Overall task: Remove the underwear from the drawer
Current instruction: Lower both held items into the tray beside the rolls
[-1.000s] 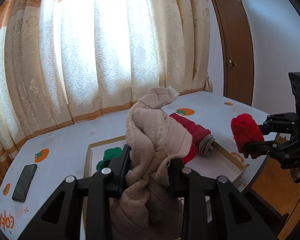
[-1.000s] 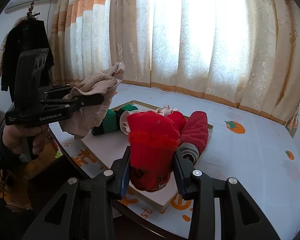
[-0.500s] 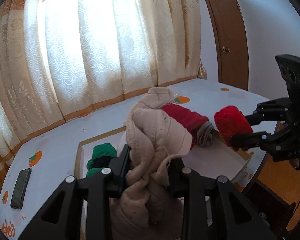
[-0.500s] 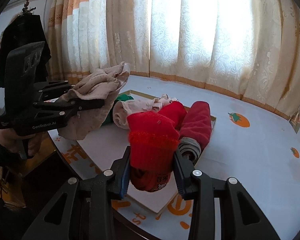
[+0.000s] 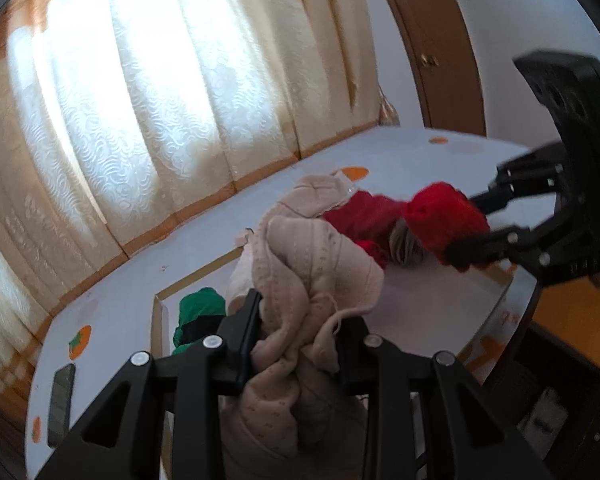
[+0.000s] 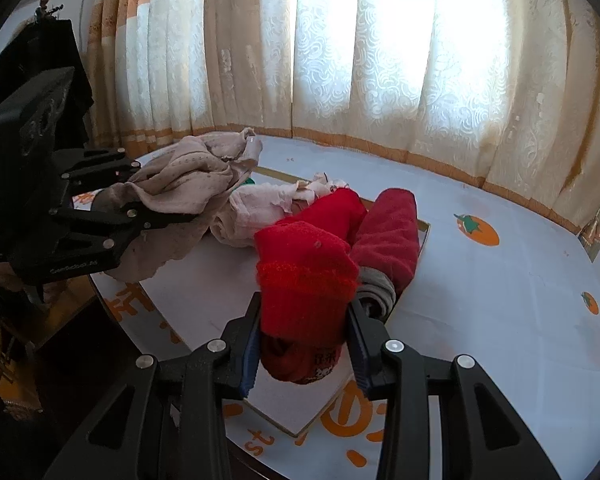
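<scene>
The left gripper (image 5: 298,332) is closed partway on a bunched beige garment (image 5: 312,276), its pads pressing the cloth from both sides and holding it clear above the drawer (image 5: 432,304). The right gripper (image 6: 304,336) is likewise clamped, a little wider, on a rolled red garment (image 6: 304,276), lifted over the drawer's near edge. On the drawer's white floor lie a dark red roll (image 6: 388,236), a pale pink piece (image 6: 256,208) and a green one (image 5: 200,304).
</scene>
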A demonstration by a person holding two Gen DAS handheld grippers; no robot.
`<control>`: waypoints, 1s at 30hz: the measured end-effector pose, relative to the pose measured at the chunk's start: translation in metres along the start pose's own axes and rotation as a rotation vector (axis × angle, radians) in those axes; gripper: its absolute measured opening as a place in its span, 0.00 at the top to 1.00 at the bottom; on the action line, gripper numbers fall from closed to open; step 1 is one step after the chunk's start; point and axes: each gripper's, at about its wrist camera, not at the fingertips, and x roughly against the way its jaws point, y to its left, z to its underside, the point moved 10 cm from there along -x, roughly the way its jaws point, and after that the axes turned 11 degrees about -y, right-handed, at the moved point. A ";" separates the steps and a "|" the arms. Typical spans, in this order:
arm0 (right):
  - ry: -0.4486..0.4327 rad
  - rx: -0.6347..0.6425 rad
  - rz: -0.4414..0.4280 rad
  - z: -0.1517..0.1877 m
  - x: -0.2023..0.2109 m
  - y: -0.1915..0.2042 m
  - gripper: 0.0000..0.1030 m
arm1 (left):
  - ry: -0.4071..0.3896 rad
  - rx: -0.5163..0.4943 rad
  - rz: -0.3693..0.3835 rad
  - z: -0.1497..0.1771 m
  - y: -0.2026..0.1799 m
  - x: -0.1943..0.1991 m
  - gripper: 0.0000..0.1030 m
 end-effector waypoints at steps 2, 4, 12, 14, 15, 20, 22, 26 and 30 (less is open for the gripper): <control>0.014 0.001 0.003 0.003 -0.002 0.000 0.61 | 0.022 -0.035 0.010 0.005 -0.003 -0.003 0.71; 0.031 0.001 0.006 0.007 -0.005 -0.002 0.61 | 0.040 -0.067 0.015 0.010 -0.006 -0.006 0.71; 0.091 0.003 0.013 0.019 -0.016 -0.007 0.61 | 0.092 -0.177 0.063 0.021 -0.023 -0.014 0.71; 0.104 0.003 0.013 0.022 -0.017 -0.008 0.61 | 0.103 -0.212 0.062 0.023 -0.027 -0.016 0.71; 0.110 0.000 0.010 0.023 -0.018 -0.008 0.61 | 0.110 -0.217 0.068 0.024 -0.030 -0.017 0.71; 0.144 0.009 -0.005 0.029 -0.020 -0.004 0.61 | 0.140 -0.222 0.091 0.029 -0.034 -0.020 0.71; 0.157 0.023 -0.008 0.031 -0.021 -0.001 0.61 | 0.151 -0.230 0.099 0.032 -0.035 -0.021 0.71; 0.184 0.055 -0.006 0.036 -0.023 0.004 0.61 | 0.173 -0.248 0.112 0.036 -0.039 -0.022 0.71; 0.207 0.063 -0.009 0.040 -0.024 0.006 0.61 | 0.191 -0.246 0.132 0.036 -0.043 -0.023 0.71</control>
